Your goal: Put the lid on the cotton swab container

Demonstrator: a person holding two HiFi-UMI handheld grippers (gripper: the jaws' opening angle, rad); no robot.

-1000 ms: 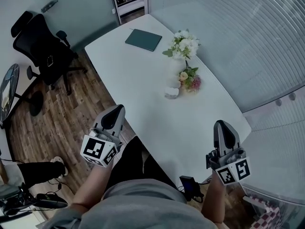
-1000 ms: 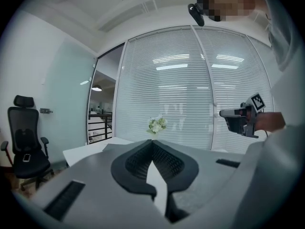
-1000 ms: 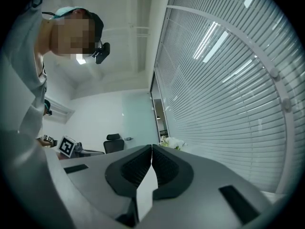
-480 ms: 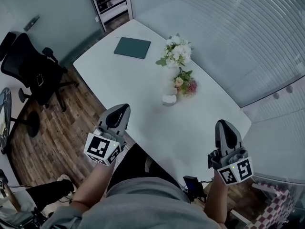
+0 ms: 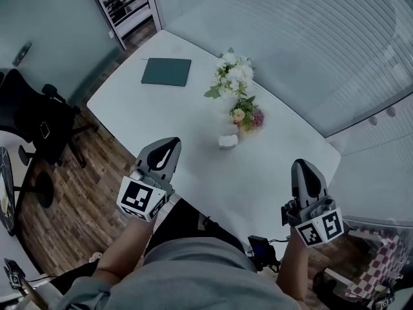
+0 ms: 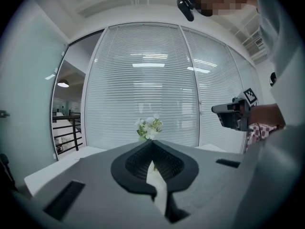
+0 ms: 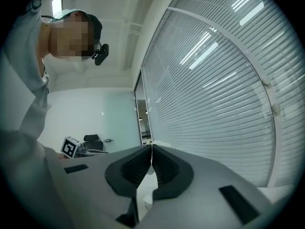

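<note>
Not started: our left gripper [image 5: 169, 146] and right gripper [image 5: 304, 168] are both closed, empty. Next we reach for the container [image 5: 227, 141]; lid not spotted

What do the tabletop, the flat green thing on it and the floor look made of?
Tabletop: probably white laminate or painted board, matte; even, grainless surface.
Flat green thing: matte cover, maybe card or leatherette; too small to tell.
Floor: wood or wood-look planks; brown grain strips.
</note>
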